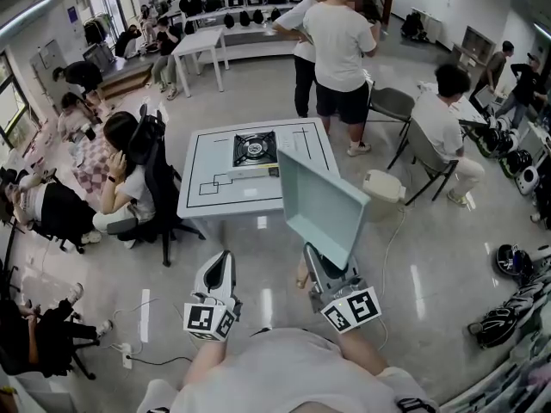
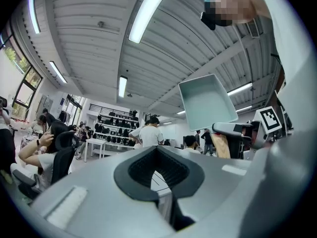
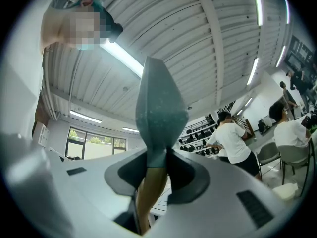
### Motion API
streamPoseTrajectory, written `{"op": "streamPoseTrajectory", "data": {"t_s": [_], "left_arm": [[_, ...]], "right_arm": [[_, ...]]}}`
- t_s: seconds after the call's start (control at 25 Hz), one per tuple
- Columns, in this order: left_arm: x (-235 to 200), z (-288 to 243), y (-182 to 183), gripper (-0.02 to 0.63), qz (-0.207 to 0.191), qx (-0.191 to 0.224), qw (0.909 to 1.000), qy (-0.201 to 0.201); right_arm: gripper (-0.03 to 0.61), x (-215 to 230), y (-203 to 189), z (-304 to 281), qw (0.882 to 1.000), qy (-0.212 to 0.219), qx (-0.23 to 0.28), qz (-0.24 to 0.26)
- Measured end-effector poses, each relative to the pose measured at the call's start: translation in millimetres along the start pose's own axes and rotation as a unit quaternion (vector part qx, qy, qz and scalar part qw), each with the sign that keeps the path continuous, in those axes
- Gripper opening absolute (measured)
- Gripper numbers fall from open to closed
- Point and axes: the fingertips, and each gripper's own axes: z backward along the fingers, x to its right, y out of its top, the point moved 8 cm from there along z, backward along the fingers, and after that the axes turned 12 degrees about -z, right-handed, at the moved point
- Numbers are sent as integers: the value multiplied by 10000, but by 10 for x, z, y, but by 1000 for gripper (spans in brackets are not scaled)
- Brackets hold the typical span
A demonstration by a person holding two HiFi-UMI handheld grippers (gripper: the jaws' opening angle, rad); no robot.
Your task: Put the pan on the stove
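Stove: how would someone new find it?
Find the white table with black lines in the middle of the room. Near its far edge sits the stove, small and square. Unlike the pale green pan in front, it is dark with a round burner ring.

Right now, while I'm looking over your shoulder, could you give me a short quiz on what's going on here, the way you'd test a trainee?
1. Pick one: what does the right gripper hold?
A) a kettle
B) the pan
C) nothing
2. True or false: the pan already sits on the stove.
3. Fill in the gap: the stove stands on a white ____.

Key
1. B
2. False: the pan is up in the air, short of the stove.
3. table
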Motion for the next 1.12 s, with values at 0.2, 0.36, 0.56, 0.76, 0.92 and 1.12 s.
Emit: {"op": "streamPoseTrajectory", "data": {"t_s": [0.2, 0.36, 0.56, 0.76, 0.92, 1.12], "left_arm": [[39, 16, -43, 11, 31, -31, 10000, 64], [96, -6, -56, 11, 27, -53, 9999, 105], [194, -24, -35, 11, -13, -78, 9998, 188], [306, -75, -59, 11, -3, -135, 9993, 363], [382, -122, -84, 11, 28, -209, 9987, 467], [332, -307, -125, 11, 56, -231, 9983, 524]], "right_arm": [[118, 43, -35, 48, 10000, -3, 10, -45], [117, 103, -21, 76, 10000, 26, 10, -51], [117, 196, 25, 102, 9998, 146, -1, -110], [117, 367, 77, 97, 9995, 322, -36, -41], [117, 479, 94, 76, 9990, 421, -60, -110], [117, 636, 77, -81, 9988, 457, -110, -149]]}}
